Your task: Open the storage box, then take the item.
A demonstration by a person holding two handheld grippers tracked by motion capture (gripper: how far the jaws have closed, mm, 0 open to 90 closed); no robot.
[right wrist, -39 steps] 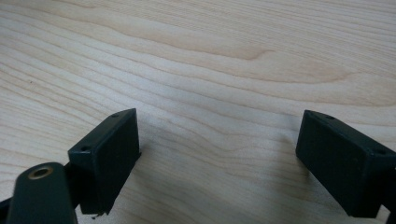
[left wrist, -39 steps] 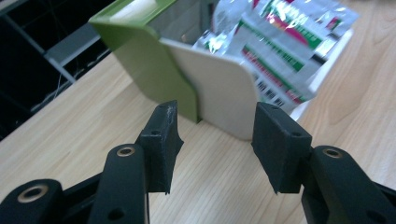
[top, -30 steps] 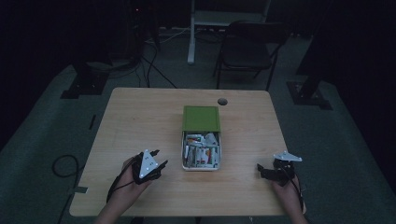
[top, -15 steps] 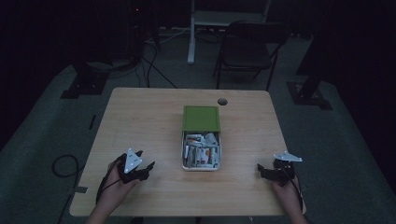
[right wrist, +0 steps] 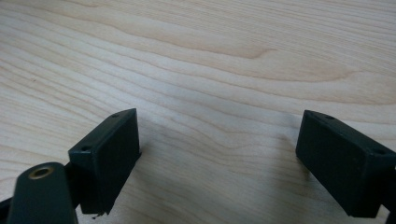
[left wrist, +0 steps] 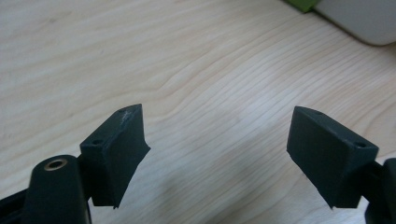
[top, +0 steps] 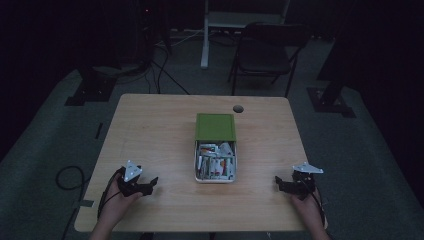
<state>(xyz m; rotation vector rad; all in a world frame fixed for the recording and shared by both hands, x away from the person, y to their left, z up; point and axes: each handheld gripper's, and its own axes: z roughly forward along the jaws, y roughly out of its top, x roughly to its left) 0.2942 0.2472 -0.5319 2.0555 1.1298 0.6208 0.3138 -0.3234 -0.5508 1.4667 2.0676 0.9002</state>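
An open tin with a green lid hinged back lies at the middle of the wooden table; several small packets fill it. My left gripper rests near the front left edge, open, nothing between its jaws. In the left gripper view the gripper faces bare wood, with the tin's corner at the top right. My right gripper sits near the front right edge, open and empty. The right gripper view has the gripper low over bare wood.
A round cable hole lies near the table's far edge. A folding chair and a desk leg stand beyond the table. Cables trail on the floor at the left.
My left gripper has drawn back leftward and toward the front edge, away from the tin. The right gripper has stayed where it was.
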